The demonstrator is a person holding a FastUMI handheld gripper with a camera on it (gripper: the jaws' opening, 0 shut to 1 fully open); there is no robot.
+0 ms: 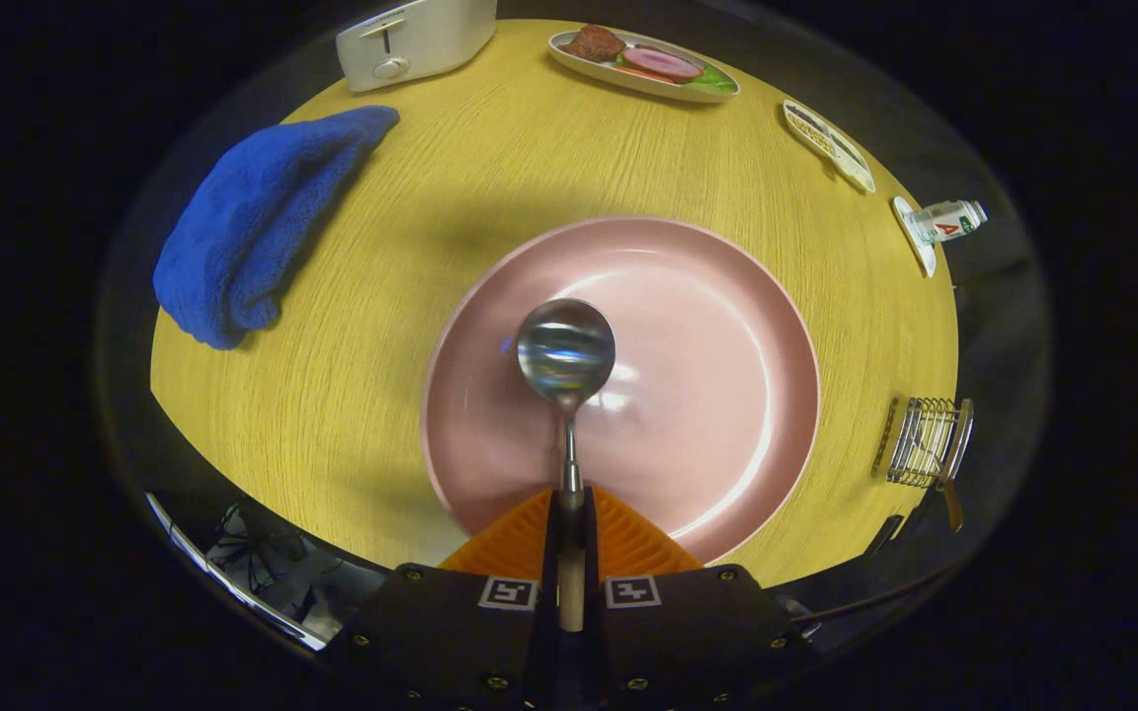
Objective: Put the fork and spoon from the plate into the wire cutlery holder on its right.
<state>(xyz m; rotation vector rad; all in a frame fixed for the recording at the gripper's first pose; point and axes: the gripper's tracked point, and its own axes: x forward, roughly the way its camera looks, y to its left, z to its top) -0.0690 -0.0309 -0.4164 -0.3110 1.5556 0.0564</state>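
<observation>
From the camera riding on the tongs (570, 509), the two fingers are clenched on the spoon (566, 354), pinching its slim handle between them so that the handle runs straight forward from the fingertips and the shiny bowl sits out ahead, over the middle of the pink plate (727, 395). Whether the spoon's bowl touches the plate or hangs just above it cannot be told from here. The plate lies on the round, yellow wood-grain worktop (431, 197), directly ahead of the fingers, and its surface around the spoon is bare and glossy. Off to the right of the plate, near the worktop's rim, stands the wire cutlery holder (925, 441), with a brownish handle poking out of it at its far side; what that handle belongs to is too small to make out. Left of the plate and well apart from it lies a crumpled blue towel (253, 227). Beyond the plate, at the far side of the worktop, a white toaster (411, 39) stands to the left and a long white dish of food (643, 65) lies to its right. Further round to the right sit a small flat tray (829, 144) and a small bottle (946, 221) lying on its side on a little white dish.
</observation>
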